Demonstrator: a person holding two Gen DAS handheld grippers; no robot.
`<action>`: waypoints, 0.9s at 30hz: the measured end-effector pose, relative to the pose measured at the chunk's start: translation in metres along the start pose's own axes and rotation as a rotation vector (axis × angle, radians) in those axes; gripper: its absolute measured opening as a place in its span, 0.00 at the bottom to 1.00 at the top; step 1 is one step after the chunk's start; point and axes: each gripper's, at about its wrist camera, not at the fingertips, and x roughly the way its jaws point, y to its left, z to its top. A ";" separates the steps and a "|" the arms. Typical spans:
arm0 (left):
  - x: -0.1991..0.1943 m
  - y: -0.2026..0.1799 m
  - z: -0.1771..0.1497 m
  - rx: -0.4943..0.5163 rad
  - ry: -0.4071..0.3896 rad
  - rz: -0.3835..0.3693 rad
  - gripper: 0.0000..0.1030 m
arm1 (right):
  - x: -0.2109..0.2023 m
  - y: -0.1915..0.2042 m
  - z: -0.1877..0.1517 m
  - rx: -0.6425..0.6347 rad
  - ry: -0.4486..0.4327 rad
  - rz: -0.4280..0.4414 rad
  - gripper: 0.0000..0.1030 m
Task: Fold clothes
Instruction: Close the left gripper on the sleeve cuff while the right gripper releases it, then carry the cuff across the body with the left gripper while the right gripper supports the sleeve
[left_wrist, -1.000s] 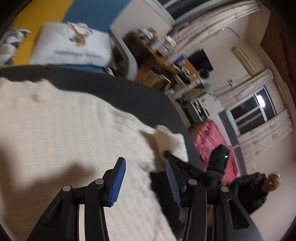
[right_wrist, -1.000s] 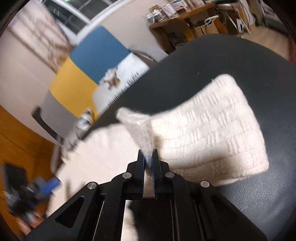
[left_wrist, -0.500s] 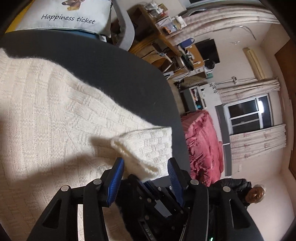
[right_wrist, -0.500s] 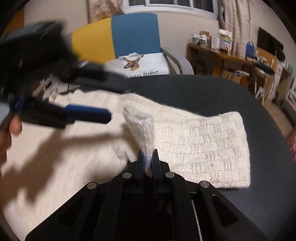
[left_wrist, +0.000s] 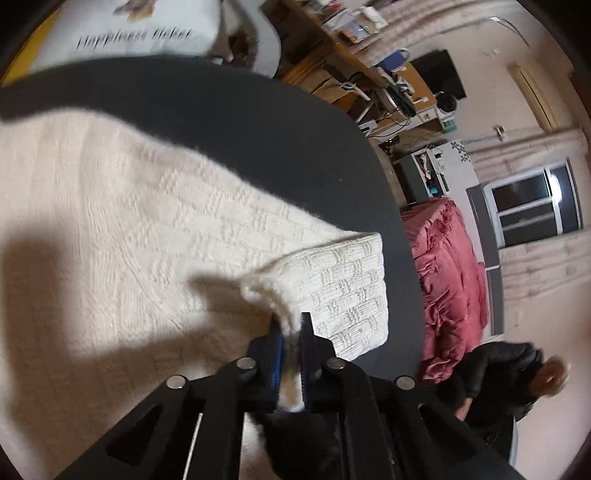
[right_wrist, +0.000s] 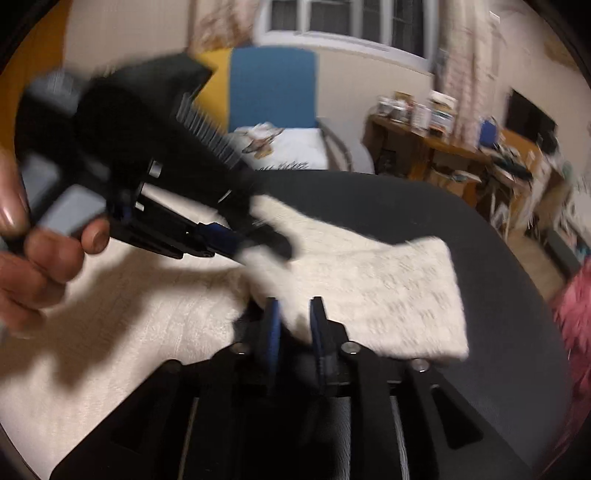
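- The cream sweater (left_wrist: 155, 236) is a thick knit with a raised basket-weave pattern and fuzzy edges; it lies spread flat on a smooth dark grey round table (left_wrist: 266, 125).
- Its sleeve cuff (left_wrist: 347, 291), a blocky rectangle, lies just ahead and to the right of the left gripper (left_wrist: 291, 325), at the table's edge.
- The left gripper's blue ribbed pads are pressed together on a pinched-up ridge of the cuff's hem, with knit bulging between them.
- The right gripper (right_wrist: 293, 314) points at the same cuff (right_wrist: 388, 291); its jaws are opening, and a corner of knit sits in the gap between the blue pads, though blur hides whether they touch it.
- In the right wrist view the left gripper (right_wrist: 236, 240) crosses in front from the upper left, a bare hand (right_wrist: 40, 258) around its grey handle, partly hiding the sweater.
- Beyond the table: a white printed cushion (left_wrist: 147, 29), a blue and yellow chair back (right_wrist: 273, 88), a cluttered wooden desk (right_wrist: 436, 147) and a crumpled pink blanket (left_wrist: 447, 280).
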 end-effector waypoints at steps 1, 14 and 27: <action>-0.004 -0.001 0.000 0.007 -0.018 0.009 0.06 | -0.007 -0.011 -0.005 0.074 -0.002 0.028 0.43; -0.115 -0.052 0.022 0.202 -0.263 -0.057 0.06 | -0.049 -0.088 -0.065 0.716 -0.191 0.441 0.65; -0.203 -0.036 0.051 0.165 -0.440 -0.086 0.06 | -0.001 -0.011 -0.023 0.638 -0.133 0.490 0.71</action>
